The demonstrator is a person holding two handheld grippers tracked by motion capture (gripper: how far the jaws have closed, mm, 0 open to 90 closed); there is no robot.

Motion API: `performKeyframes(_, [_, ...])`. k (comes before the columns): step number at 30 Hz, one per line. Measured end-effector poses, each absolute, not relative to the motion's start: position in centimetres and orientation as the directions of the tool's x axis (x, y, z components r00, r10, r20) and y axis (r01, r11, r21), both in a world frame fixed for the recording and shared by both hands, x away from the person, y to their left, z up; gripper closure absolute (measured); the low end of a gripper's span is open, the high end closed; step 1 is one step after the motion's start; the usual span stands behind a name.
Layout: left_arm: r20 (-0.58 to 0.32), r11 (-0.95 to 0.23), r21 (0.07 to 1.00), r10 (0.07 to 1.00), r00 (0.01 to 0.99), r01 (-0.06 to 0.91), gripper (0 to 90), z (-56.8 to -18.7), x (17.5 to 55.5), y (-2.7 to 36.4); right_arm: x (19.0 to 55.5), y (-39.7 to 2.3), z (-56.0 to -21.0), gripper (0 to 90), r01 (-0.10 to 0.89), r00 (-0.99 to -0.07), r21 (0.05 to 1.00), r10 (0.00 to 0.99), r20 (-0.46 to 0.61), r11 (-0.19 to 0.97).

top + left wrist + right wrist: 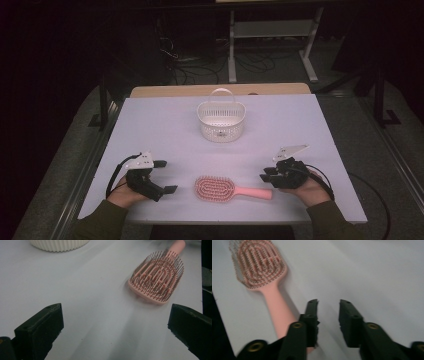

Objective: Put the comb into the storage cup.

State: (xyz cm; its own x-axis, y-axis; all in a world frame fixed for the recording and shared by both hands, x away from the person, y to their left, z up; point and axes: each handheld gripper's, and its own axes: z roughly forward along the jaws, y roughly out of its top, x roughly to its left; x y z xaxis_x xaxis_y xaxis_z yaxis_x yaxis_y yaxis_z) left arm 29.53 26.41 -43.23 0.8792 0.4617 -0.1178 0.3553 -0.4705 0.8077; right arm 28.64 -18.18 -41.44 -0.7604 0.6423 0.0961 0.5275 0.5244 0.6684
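Brush (216, 188) lay near the table's (300, 120) near edge between both grippers, left (164, 177) spread wide, right (267, 174) narrowly parted, both empty; basket (221, 120) farther back.

A lab-like room: dark floor, loose cables (200, 65), white metal frame legs (232, 50) behind the table (300, 120).

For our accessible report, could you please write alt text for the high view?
A pink hairbrush lies bristles up near the front edge of a white table, its handle pointing toward the right gripper. The left gripper rests to the brush's left, fingers open, and a white basket with a handle stands farther back.
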Motion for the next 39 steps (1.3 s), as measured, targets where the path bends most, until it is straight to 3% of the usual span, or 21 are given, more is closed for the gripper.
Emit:
performKeyframes(4, [-0.118, -0.470, 0.808, 0.463, 0.879, 0.356, 0.0, -43.2, 29.5, 26.4, 28.7, -19.3, -41.5, 46.9, 0.549, -0.737, 0.702, 0.659, 0.150, 0.454])
performKeyframes(9, [-0.116, -0.468, 0.808, 0.468, 0.876, 0.358, 0.0, -43.2, 29.5, 26.5, 28.5, -20.2, -41.7, 17.4, 0.547, -0.695, 0.755, 0.698, 0.170, 0.361])
performKeyframes(10, [-0.116, -0.468, 0.808, 0.468, 0.876, 0.358, 0.0, -43.2, 29.5, 26.5, 28.5, -20.2, -41.7, 17.4, 0.547, -0.695, 0.755, 0.698, 0.170, 0.361])
performKeyframes(11, [-0.116, -0.468, 0.808, 0.469, 0.876, 0.358, 0.1, -43.2, 29.6, 26.5, 28.3, -20.3, -41.8, 8.4, 0.532, -0.686, 0.772, 0.711, 0.154, 0.347])
performKeyframes(13, [-0.116, -0.467, 0.809, 0.469, 0.875, 0.357, 0.0, -43.2, 29.6, 26.5, 28.3, -20.3, -41.9, 0.0, 0.528, -0.690, 0.774, 0.708, 0.153, 0.348])
performKeyframes(39, [-0.108, -0.475, 0.808, 0.462, 0.880, 0.349, 0.1, -43.2, 29.4, 26.5, 28.2, -20.7, -42.1, 0.0, 0.496, -0.723, 0.788, 0.676, 0.141, 0.365])
